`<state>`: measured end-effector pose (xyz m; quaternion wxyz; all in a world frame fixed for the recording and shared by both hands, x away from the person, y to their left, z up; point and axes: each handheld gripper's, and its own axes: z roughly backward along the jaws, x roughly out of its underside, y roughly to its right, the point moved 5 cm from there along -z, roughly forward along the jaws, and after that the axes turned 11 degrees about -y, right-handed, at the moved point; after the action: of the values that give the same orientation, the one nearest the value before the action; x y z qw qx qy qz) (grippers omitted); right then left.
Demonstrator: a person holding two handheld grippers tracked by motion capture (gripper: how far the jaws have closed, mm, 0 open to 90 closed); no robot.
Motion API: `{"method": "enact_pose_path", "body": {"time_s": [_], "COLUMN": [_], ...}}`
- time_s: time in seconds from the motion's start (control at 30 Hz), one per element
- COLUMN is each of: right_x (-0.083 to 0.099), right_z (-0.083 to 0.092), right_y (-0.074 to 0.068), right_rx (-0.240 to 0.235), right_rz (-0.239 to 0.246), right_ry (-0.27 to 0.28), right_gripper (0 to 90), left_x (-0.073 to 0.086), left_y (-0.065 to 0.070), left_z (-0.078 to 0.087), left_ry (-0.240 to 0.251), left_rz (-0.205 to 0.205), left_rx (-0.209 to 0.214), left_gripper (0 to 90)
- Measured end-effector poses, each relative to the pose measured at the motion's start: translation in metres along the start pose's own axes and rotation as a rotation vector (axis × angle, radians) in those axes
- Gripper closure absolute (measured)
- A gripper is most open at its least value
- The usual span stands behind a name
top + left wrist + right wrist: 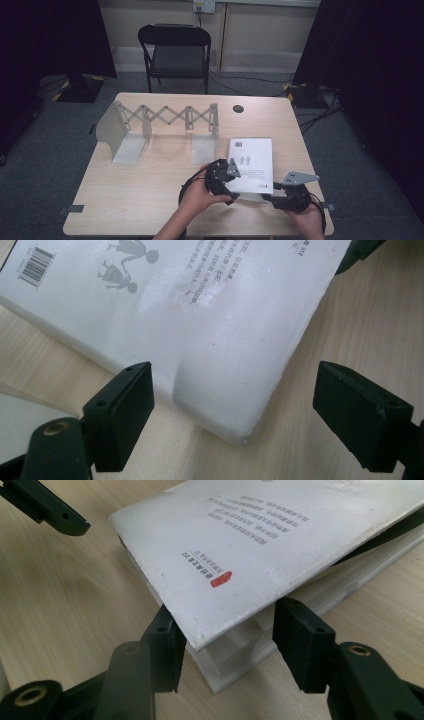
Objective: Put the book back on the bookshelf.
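A white paperback book (250,160) lies flat on the wooden table (140,200), back cover up, at the near right. My left gripper (231,195) hovers at its near-left corner. In the left gripper view the left gripper (235,405) is open, its pads wide of the book (210,330) and touching nothing. My right gripper (267,194) is at the near-right corner. In the right gripper view the right gripper (232,645) straddles the corner of the page block under the slightly lifted cover of the book (260,545). Its pads sit close beside the pages, and no firm squeeze shows.
A white expandable bookend rack (160,120) with upright dividers stands at the back left of the table. A round cable hole (238,108) is in the far edge. A black folding chair (175,50) stands behind the table. Dark curtains flank the room.
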<state>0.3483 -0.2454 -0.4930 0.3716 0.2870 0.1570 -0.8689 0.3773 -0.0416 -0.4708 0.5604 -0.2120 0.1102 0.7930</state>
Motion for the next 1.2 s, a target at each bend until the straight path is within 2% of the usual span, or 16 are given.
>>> {"method": "enact_pose_path", "body": {"time_s": [0.2,0.4,0.43,0.53,0.6,0.63,0.67,0.7,0.73,0.83,0.87,1.03,1.07,1.13,1.17,1.2], "right_x": [-0.002,-0.002,-0.002,-0.002,-0.003,-0.003,-0.004,-0.004,-0.004,-0.005,-0.005,-0.007,-0.008,-0.008,-0.008,-0.008], "right_z": [0.002,0.002,0.002,0.002,0.002,0.003,0.003,0.003,0.003,0.004,0.004,0.005,0.006,0.006,0.006,0.006], "right_y": [0.000,0.000,0.000,0.000,0.000,0.000,0.000,0.000,0.000,0.000,-0.001,-0.001,-0.002,-0.002,-0.002,-0.002], "right_rx": [0.000,-0.001,-0.001,-0.002,-0.008,-0.014,-0.016,-0.013,-0.011,-0.012,-0.013,-0.007,-0.008,-0.002,-0.002,-0.006], "right_rz": [0.003,0.007,0.006,0.003,-0.003,-0.009,-0.010,-0.008,-0.008,-0.011,-0.016,-0.013,-0.012,-0.011,-0.012,-0.019], "right_ry": [0.001,0.003,0.004,0.007,0.012,0.015,0.020,0.015,0.014,0.017,0.016,0.015,0.014,0.012,0.011,0.015], "right_gripper": [48.5,48.6,48.6,48.6,48.6,48.6,48.6,48.6,48.6,48.7,48.7,48.7,48.7,48.8,48.8,48.7], "left_x": [-0.010,-0.016,-0.017,-0.020,-0.022,-0.023,-0.025,-0.025,-0.025,-0.029,-0.029,-0.033,-0.033,-0.034,-0.036,-0.037], "left_y": [0.000,0.000,-0.001,0.000,0.001,0.002,0.005,0.005,0.005,0.008,0.007,0.007,0.006,0.006,0.006,0.007], "left_z": [-0.006,-0.013,-0.014,-0.017,-0.019,-0.020,-0.022,-0.023,-0.023,-0.028,-0.028,-0.034,-0.035,-0.036,-0.040,-0.042], "left_ry": [-0.013,-0.013,-0.020,-0.010,-0.012,-0.015,0.002,-0.013,-0.013,0.000,-0.007,0.006,-0.006,-0.012,-0.002,-0.007], "left_rz": [-0.023,-0.016,-0.032,-0.022,-0.047,-0.047,-0.031,-0.057,-0.057,-0.062,-0.076,-0.074,-0.091,-0.095,-0.088,-0.092], "left_rx": [-0.002,-0.006,-0.006,0.003,-0.001,-0.005,-0.001,0.001,0.001,-0.029,-0.033,-0.061,-0.068,-0.074,-0.101,-0.109], "left_gripper": [16.7,16.7,16.7,15.6,15.8,15.7,15.7,15.7,15.9,14.7,13.9,8.9,6.6,3.6,2.9,0.4]}}
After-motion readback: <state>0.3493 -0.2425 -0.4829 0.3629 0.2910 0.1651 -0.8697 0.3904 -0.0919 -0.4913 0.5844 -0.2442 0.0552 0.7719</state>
